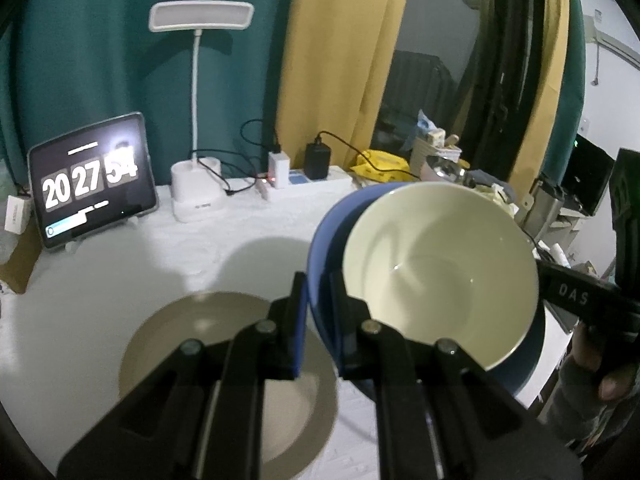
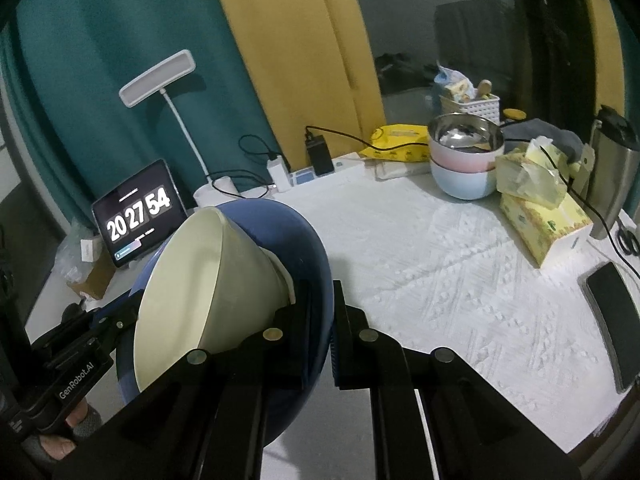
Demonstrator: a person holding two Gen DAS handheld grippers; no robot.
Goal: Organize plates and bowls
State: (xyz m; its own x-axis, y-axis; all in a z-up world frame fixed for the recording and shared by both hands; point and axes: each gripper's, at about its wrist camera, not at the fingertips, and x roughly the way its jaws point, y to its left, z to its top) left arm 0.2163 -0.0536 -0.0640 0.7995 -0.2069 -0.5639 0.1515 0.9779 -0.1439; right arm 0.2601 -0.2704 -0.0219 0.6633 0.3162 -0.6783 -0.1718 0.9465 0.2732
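Observation:
A blue plate (image 1: 324, 248) with a cream bowl (image 1: 440, 272) resting in it is held tilted above the table. My left gripper (image 1: 320, 320) is shut on the plate's near rim. My right gripper (image 2: 320, 320) is shut on the opposite rim of the blue plate (image 2: 308, 240), with the cream bowl (image 2: 200, 288) leaning on it. The right gripper's body shows at the right in the left wrist view (image 1: 576, 296). A beige plate (image 1: 192, 332) lies on the white table below the left gripper.
At the table's back stand a tablet clock (image 1: 92, 180), a white desk lamp (image 1: 198, 120) and a power strip with chargers (image 1: 304, 176). Stacked pastel bowls topped by a steel one (image 2: 466, 160), a tissue box (image 2: 544, 220), a steel flask (image 2: 612, 176) and a phone (image 2: 616, 320) are at the right.

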